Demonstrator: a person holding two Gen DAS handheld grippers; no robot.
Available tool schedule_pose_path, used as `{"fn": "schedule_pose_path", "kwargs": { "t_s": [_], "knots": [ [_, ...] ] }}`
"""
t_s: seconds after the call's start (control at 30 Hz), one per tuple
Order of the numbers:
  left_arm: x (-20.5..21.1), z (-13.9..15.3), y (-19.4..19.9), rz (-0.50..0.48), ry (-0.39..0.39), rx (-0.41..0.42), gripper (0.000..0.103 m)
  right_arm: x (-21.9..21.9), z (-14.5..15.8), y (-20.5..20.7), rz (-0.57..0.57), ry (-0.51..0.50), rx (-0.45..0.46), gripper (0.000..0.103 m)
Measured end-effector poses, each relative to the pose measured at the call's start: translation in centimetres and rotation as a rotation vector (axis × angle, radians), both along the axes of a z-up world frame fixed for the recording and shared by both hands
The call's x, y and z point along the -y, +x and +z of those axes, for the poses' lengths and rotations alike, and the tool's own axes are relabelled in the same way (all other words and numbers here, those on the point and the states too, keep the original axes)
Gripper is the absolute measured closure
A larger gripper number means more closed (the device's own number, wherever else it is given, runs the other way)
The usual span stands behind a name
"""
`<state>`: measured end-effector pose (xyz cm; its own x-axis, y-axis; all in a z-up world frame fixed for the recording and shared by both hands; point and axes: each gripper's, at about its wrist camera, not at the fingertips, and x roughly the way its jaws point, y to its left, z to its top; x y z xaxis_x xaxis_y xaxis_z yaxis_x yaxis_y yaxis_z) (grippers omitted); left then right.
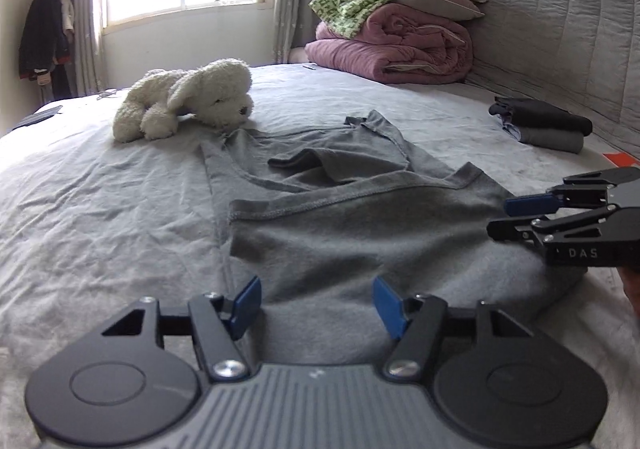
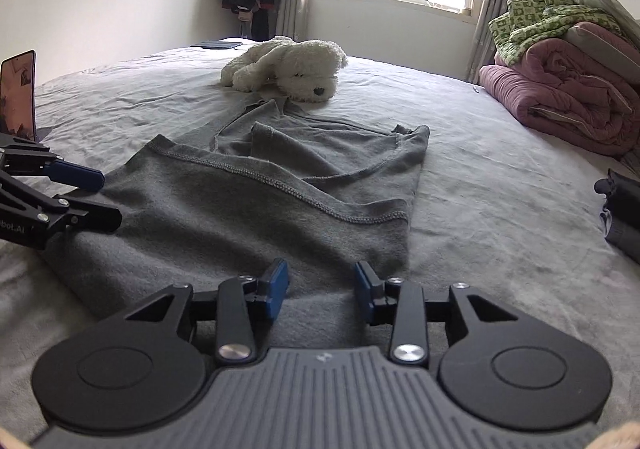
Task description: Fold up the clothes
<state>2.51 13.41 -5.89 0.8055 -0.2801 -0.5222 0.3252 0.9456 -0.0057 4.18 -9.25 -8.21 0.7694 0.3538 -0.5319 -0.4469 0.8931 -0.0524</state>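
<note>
soft grey knit shirt (image 1: 360, 233), half-folded

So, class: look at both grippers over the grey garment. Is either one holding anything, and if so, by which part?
Nothing is held. The left gripper and the right gripper both stand open over the near edge of the grey garment, with no cloth between the fingers.

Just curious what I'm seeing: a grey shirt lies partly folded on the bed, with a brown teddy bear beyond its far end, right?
Nearly. The toy is a white plush dog, not a brown bear, as the right wrist view shows. The grey shirt does lie partly folded on the bed.
</note>
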Motion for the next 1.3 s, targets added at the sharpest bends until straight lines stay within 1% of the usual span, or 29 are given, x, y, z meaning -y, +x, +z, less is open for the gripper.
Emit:
{"fn": "schedule_pose_path", "kwargs": {
  "t_s": [0.07,0.1,0.23,0.3,0.37,0.5,0.6,0.7,0.8,0.9,0.97,1.03,1.07,1.13,1.23,1.3],
  "knots": [
    [0.2,0.7,-0.5,-0.040,-0.040,0.013,0.040,-0.4,0.3,-0.7,0.017,0.022,-0.009,0.063],
    [0.5,0.8,-0.7,-0.066,-0.046,0.012,0.040,-0.6,0.4,-1.0,0.026,0.033,-0.013,0.063],
    [1.6,-0.4,-1.4,-0.136,-0.005,-0.025,0.040,-1.4,1.0,-2.4,0.060,0.076,-0.031,0.063],
    [1.2,-1.3,-1.9,-0.161,0.002,-0.044,0.039,-1.2,0.3,-2.8,0.060,0.058,-0.046,0.063],
    [0.1,-1.6,-2.4,-0.174,-0.010,-0.047,0.039,-0.1,0.0,-3.0,0.070,0.069,-0.058,0.063],
    [-2.5,-1.5,-3.1,-0.171,-0.061,-0.071,0.039,3.2,-0.1,-3.4,0.035,0.123,-0.077,0.063],
    [-3.8,-1.1,-3.2,-0.172,-0.096,-0.090,0.039,5.4,-0.1,-3.4,0.006,0.179,-0.102,0.063],
    [-4.4,-0.3,-2.7,-0.129,-0.126,-0.102,0.038,6.7,0.6,-3.2,-0.041,0.210,-0.097,0.063],
    [-4.1,0.7,-1.7,-0.080,-0.129,-0.062,0.038,6.6,1.5,-2.3,-0.068,0.203,-0.063,0.063],
    [-3.3,1.3,-0.2,-0.055,-0.147,-0.026,0.039,5.6,2.3,-0.8,-0.086,0.167,-0.024,0.063],
    [-2.6,1.4,0.9,-0.022,-0.156,-0.004,0.039,4.8,2.6,0.2,-0.096,0.160,-0.006,0.067],
    [-1.9,1.3,1.9,0.019,-0.159,0.018,0.048,4.1,2.8,1.2,-0.112,0.156,0.003,0.075],
    [-1.6,1.2,2.4,0.044,-0.147,0.027,0.051,3.7,2.7,1.8,-0.121,0.156,0.000,0.078],
    [-1.0,0.9,3.3,0.085,-0.123,0.040,0.059,3.1,2.4,3.1,-0.139,0.152,-0.015,0.086],
    [-0.6,0.2,4.4,0.108,-0.099,0.037,0.065,2.6,1.7,4.7,-0.173,0.141,-0.030,0.087],
    [-0.7,-0.6,5.2,0.137,-0.074,0.005,0.065,2.8,1.0,5.5,-0.198,0.145,-0.045,0.088]
  ]
}}
